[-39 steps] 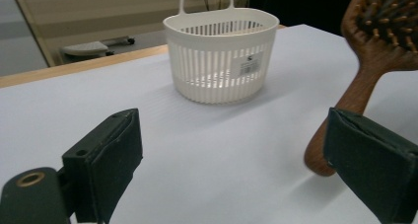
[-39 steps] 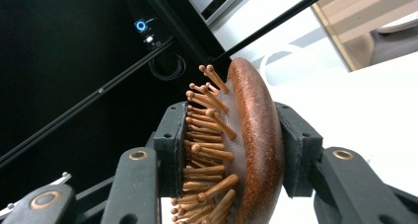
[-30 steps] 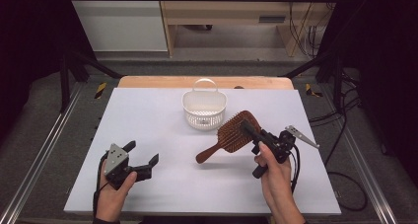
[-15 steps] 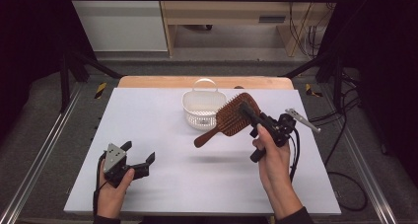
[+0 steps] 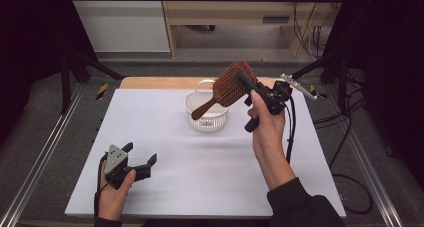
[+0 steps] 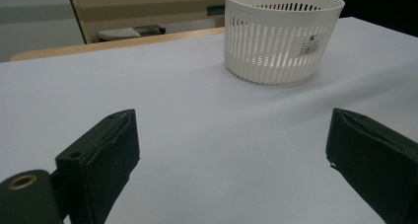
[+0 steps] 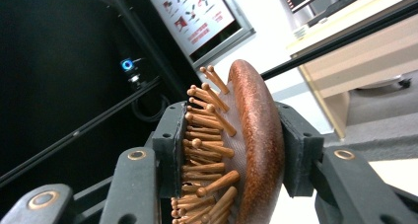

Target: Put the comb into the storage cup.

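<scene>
Above the white slatted basket [image 5: 209, 113], a wooden paddle hairbrush [image 5: 231, 84] was held aloft, clamped by its oval head between the jaws of the right gripper [image 5: 245, 83]. In the right gripper view the head [image 7: 254, 145] was seen edge-on, one pad pressed on the smooth wooden back and the other set against the wooden pins [image 7: 207, 150]. The handle was pointed down and to the left, its tip hanging over the basket's rim, clear of the white table surface [image 5: 165, 137].

A slip was judged the chief risk. The pad on the pin side was seated on springy pegs rather than on a flat face, so the brush could be rotated in the grip if the hand were swung quickly. The long handle, left unsupported, would be pulled downward by its own weight and could be tipped further.

If the brush were lowered at this slant, the handle could be caught on the rim or on the basket's arched handle, and the light basket could be nudged or toppled. A release made too high could let the brush bounce out.

The left gripper [image 5: 136, 163] was rested on the table near the front edge, its jaws spread wide with nothing between them, well apart from the basket [image 6: 282, 35], so no steadying of the basket was offered.
</scene>
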Motion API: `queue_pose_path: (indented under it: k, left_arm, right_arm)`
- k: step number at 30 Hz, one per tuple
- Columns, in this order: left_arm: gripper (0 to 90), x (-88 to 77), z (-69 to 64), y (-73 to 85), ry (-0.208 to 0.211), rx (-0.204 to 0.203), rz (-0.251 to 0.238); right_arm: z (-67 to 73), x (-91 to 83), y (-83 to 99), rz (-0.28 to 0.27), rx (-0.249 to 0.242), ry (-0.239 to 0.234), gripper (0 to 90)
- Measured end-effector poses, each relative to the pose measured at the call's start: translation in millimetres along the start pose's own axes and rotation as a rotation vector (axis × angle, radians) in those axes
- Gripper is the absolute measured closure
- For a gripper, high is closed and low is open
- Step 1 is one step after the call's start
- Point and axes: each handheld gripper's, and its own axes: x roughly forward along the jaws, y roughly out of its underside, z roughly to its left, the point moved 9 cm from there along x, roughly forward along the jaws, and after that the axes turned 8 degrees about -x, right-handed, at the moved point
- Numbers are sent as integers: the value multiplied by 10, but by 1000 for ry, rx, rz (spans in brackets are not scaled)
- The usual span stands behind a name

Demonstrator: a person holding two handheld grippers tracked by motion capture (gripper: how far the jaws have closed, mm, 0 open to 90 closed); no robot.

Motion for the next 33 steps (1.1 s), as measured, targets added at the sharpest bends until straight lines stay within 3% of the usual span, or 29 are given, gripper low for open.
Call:
queue_pose_path:
  k: [4, 8, 13, 17, 20, 33]
  left_arm:
    - [53, -1, 2, -2, -2, -2, -1]
    - [53, 5, 2, 4, -2, -2, 0]
    - [52, 21, -2, 14, 2, 3, 8]
    - [53, 26, -4, 16, 1, 7, 10]
    - [53, 30, 4, 17, -2, 4, 9]
    - [53, 26, 5, 17, 0, 3, 10]
  right_arm:
    - [-94, 175, -68, -12, 2, 30, 526]
    - [-148, 317, -89, -9, -52, 57, 524]
    - [-251, 496, -95, -6, -80, 89, 523]
    - [-371, 616, 6, 11, -45, 105, 523]
    - [-429, 694, 101, 28, -51, 118, 523]
    - [-424, 782, 283, 57, -91, 123, 523]
